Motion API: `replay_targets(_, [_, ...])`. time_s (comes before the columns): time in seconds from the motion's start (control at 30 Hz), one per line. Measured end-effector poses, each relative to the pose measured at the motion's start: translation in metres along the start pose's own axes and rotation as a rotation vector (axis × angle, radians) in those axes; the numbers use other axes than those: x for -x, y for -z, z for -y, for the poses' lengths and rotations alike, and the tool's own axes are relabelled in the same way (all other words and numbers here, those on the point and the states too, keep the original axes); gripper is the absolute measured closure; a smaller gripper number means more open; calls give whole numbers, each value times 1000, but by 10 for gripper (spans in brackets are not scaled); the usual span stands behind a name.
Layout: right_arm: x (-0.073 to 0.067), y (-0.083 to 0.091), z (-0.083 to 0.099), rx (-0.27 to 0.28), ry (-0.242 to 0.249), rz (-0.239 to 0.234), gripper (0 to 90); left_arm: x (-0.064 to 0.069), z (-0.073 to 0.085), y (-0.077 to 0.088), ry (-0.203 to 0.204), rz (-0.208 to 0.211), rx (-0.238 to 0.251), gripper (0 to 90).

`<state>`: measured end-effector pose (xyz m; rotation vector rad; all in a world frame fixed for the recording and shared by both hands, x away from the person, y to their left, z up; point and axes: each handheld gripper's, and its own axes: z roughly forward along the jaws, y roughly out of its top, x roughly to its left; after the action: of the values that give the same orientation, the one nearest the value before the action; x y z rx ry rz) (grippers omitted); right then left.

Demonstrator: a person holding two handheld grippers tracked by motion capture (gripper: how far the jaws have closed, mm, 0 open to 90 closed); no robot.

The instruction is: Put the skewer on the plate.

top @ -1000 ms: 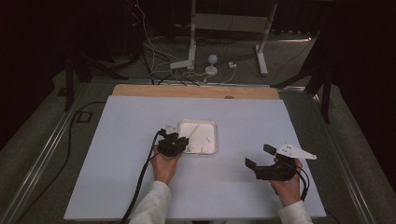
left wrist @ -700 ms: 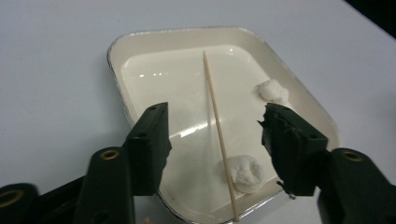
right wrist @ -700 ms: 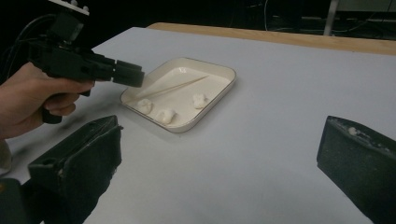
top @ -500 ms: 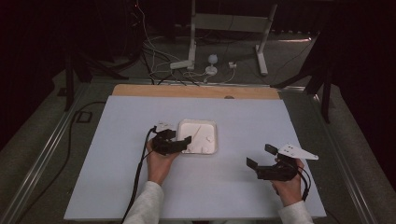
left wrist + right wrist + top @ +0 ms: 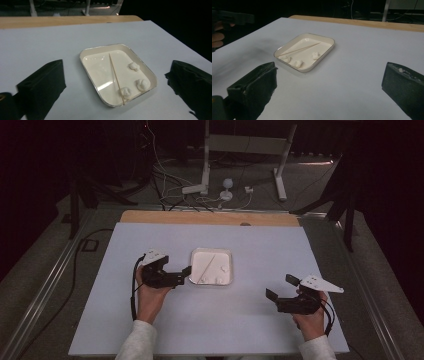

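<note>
While a shallow white tray [image 5: 212,266] sits near the middle of the pale blue table [image 5: 125,330], a person holds a black two-jaw gripper in each hand on either side of it. The left gripper [image 5: 181,276] hovers just beside the tray's left edge, its jaws having just been opening and now standing wide apart with nothing between them; in the left gripper view the tray [image 5: 93,82] lies on the table beyond the two spread jaws. A thin wooden skewer [image 5: 116,77] rests slantwise inside the tray, running from the middle of the tray to its near rim. Three small white lumps [image 5: 135,66] sit on the tray floor, one touching the skewer's lower end and two a little apart to its right. The right gripper [image 5: 282,290] is held well apart from the tray, toward the table's right front, jaws also spread and empty. In the right gripper view the tray [image 5: 325,52] appears ahead and to the left, the skewer [image 5: 299,49] lying across it, and the lumps [image 5: 298,63] sit along its near side.
</note>
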<state>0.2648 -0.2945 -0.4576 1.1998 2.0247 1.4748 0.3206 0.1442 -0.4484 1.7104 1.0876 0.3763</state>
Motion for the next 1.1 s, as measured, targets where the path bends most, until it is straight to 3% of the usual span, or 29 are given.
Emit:
replay_targets(0.17, [2, 3, 1, 10, -1, 6, 0, -3, 4, 23, -40, 1, 71, 5])
replay_targets(0.4, [3, 6, 3, 20, 16, 15, 0, -11, 22, 52, -98, -37, 89, 4])
replay_targets(0.7, [4, 6, 6, 31, 33, 16, 0, -24, 47, 79, -94, -92, 124, 5])
replay_targets(1.1, [7, 6, 10, 44, 40, 11, 0, -32, 56, 93, -72, -105, 165, 5])
